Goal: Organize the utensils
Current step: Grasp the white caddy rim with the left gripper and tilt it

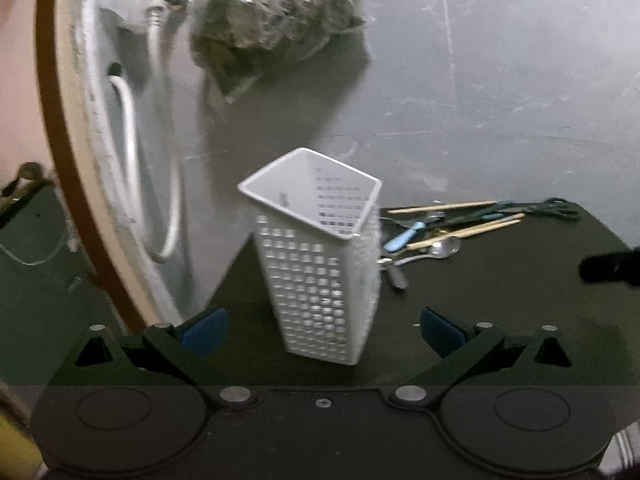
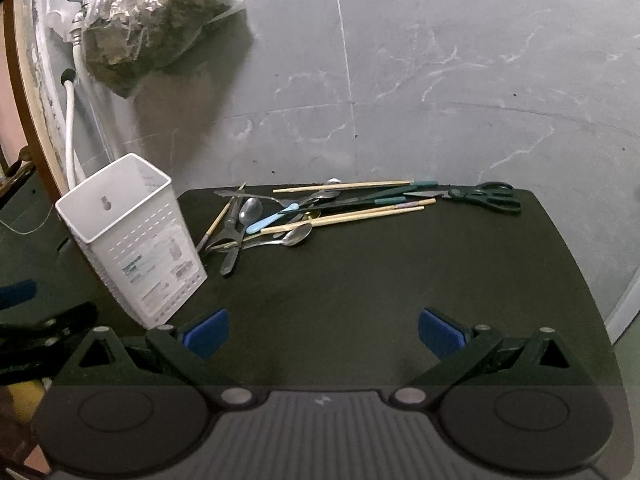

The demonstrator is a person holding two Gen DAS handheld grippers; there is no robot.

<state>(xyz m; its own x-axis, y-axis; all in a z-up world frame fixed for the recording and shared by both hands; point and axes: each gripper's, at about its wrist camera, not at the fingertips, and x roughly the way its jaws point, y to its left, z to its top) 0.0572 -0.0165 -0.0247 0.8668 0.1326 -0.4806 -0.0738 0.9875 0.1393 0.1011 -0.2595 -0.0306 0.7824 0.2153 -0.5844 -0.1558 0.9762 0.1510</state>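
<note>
A white perforated utensil holder (image 1: 320, 256) stands upright on the black table (image 1: 500, 300), empty as far as I can see. It also shows at the left in the right wrist view (image 2: 132, 240). A pile of utensils (image 2: 296, 216) lies behind it: spoons, wooden chopsticks, a blue-handled piece, a dark knife, and green scissors (image 2: 488, 196). The pile shows partly in the left wrist view (image 1: 440, 232). My left gripper (image 1: 323, 332) is open, its fingers either side of the holder's base without touching it. My right gripper (image 2: 323, 332) is open and empty above bare table.
A grey marbled wall (image 2: 440, 80) backs the table. A plastic bag of dried material (image 2: 156, 20) hangs at upper left beside white hoses (image 1: 132, 160). The table edge drops off left of the holder (image 1: 224, 280) and at the right (image 2: 576, 264).
</note>
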